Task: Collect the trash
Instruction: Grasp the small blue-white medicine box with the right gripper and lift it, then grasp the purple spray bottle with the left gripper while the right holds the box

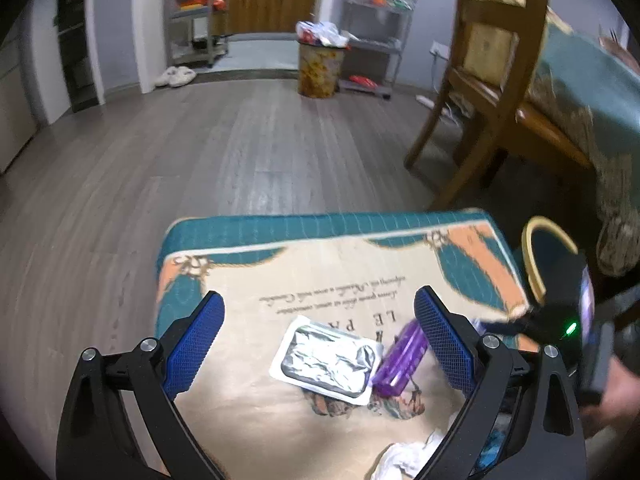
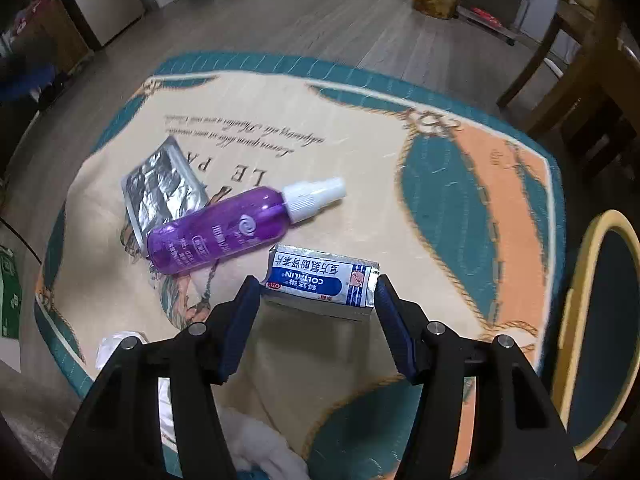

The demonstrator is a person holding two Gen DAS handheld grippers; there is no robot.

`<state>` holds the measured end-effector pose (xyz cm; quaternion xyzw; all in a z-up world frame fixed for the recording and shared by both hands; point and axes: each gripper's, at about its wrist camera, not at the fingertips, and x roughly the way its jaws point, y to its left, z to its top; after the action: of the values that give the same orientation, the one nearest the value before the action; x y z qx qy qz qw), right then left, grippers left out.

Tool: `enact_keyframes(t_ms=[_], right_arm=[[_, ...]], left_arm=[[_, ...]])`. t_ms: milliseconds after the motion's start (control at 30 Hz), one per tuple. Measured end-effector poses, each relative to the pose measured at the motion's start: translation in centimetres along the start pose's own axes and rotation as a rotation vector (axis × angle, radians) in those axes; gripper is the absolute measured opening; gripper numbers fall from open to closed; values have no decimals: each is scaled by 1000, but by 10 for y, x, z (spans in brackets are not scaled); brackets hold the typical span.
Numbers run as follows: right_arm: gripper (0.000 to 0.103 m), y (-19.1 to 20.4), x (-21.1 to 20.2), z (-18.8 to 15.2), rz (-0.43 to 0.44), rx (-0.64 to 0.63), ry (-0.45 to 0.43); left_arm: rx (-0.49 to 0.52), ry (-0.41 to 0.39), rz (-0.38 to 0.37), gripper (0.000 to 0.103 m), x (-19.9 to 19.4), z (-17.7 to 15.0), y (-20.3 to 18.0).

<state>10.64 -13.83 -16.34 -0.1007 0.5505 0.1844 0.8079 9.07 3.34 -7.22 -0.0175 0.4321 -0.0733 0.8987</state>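
A blue-and-white medicine box point(image 2: 320, 282) lies on the patterned cloth point(image 2: 360, 152) of a low table. My right gripper point(image 2: 316, 290) is open, its blue fingertips on either side of the box's ends; contact is not clear. A purple spray bottle point(image 2: 224, 232) with a white cap lies behind it, beside a silver foil blister pack point(image 2: 164, 192). My left gripper point(image 1: 318, 312) is open and empty above the foil pack point(image 1: 326, 358) and the purple bottle point(image 1: 400, 358). Crumpled white tissue point(image 1: 404, 460) lies at the near edge.
A dark bin with a yellow rim point(image 2: 600, 320) stands right of the table, also in the left wrist view point(image 1: 548, 256). A wooden chair point(image 1: 492, 80) and a cloth-covered table point(image 1: 588, 92) stand at right. A full patterned waste bin point(image 1: 320, 68) stands far across the wood floor.
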Motion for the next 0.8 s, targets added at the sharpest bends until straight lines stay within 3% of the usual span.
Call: enact_keyframes(t_ms=[233,433,567,633,700,800], right_arm=[[59,-26,-22,-1,21,75,-42],[59,-51,-39,-1,-29,104,-47],[59,-74,-51,-3,-47,141,-73],[59,-84,-55,-6,-51,174,-66],[59,-93,-58,-8,-49,203,-67],[59,-104,-64,-11,-41,236,-78]], left_arm=[[105,82,-30,95,31,-15,-31],[184,188,-82,95,59,-33,-56],[239,225,-78,93,71,-38,-71],[255,253,-77,86,79,-41,-76],[252,288,-91,71,87,-43,-79],[262,311,-95,61,95,-46,-86]])
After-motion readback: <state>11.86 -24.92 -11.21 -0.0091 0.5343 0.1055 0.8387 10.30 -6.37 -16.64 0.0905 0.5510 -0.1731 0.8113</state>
